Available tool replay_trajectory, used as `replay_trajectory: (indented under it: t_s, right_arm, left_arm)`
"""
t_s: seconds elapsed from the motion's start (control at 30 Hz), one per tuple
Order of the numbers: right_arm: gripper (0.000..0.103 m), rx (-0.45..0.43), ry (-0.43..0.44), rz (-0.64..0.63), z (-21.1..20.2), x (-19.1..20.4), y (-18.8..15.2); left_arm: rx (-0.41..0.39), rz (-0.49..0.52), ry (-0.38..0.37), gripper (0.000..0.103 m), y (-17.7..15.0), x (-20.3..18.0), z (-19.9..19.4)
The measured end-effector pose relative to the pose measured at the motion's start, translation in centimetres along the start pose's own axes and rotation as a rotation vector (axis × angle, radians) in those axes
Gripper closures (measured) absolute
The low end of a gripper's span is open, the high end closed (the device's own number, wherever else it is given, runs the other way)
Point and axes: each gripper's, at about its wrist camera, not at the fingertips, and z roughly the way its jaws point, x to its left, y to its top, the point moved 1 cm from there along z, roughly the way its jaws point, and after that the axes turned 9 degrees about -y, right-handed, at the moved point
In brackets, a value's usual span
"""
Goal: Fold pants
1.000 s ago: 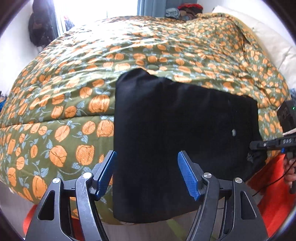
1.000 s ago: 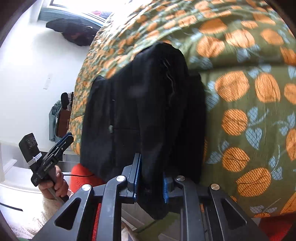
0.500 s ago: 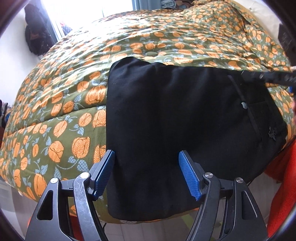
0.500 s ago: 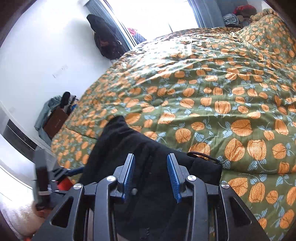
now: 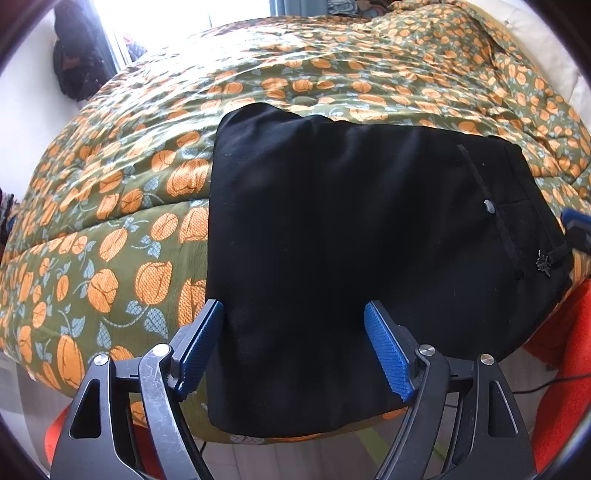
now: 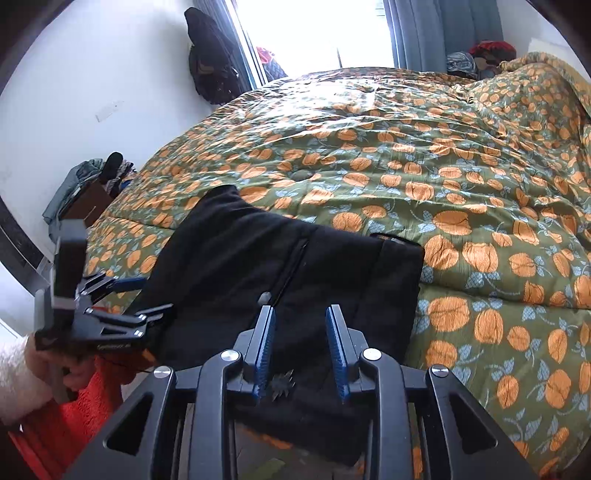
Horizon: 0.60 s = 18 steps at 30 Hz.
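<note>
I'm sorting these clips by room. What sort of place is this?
Most likely a bedroom: black pants lie on a bed's orange-patterned green quilt, with a window and hanging dark clothing behind.

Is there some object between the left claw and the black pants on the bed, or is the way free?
Nothing visible blocks it. The left claw is open directly over the near part of the folded black pants, which lie flat on the quilt. The right claw, also open, is at the pants' other end.
</note>
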Motion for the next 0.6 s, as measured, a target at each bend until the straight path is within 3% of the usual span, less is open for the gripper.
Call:
replay_trajectory:
  t_s: [0.13, 0.23, 0.6]
  right_arm:
    - [0.071, 0.081, -0.057, -0.026, 2.0, 0.3, -3.9]
    - [0.071, 0.043, -0.045, 0.053, 2.4, -0.6, -4.7]
    - [0.069, -0.033, -0.078, -0.007, 3.2, -0.4, -6.0]
  left_arm:
    - [-0.001, -0.006, 0.005, 0.019, -0.2, -0.1, 0.3]
    - [-0.008, -0.011, 0.007, 0.017, -0.3, 0.0, 0.3]
    - [-0.011, -0.049, 0.001, 0.010, -0.7, 0.5, 0.8]
